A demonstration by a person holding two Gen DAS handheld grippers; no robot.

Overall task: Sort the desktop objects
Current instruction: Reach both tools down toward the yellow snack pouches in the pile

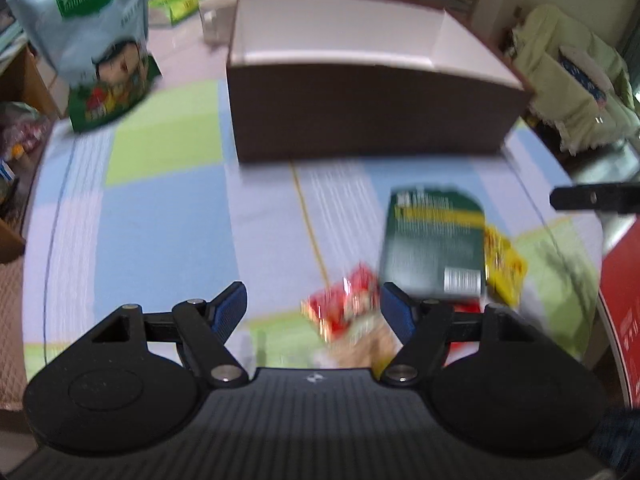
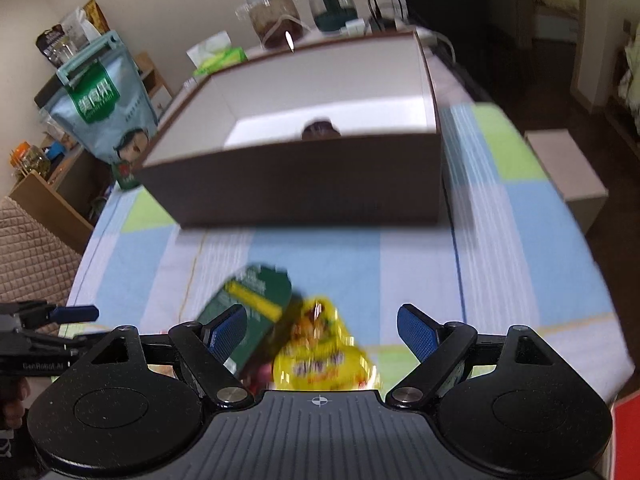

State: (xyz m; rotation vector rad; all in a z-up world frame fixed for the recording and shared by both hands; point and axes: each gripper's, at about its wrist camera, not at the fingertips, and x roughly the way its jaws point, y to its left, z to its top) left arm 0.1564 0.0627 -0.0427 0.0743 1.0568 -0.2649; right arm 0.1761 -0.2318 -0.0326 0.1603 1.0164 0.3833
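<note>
Yellow snack packet (image 2: pixel 320 354) between spread right jaws

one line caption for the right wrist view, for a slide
Open right gripper above a yellow snack packet and green packet, brown box beyond.

Count on the tablecloth: one brown box (image 2: pixel 304 184), open-topped, with one dark item (image 2: pixel 321 129) inside; one green packet (image 1: pixel 434 240); one yellow packet (image 2: pixel 324 356); one red packet (image 1: pixel 344 308); one large pale-blue bag (image 2: pixel 108 116); one tissue pack (image 2: pixel 218 56); two jars (image 2: pixel 276 16) behind
</note>
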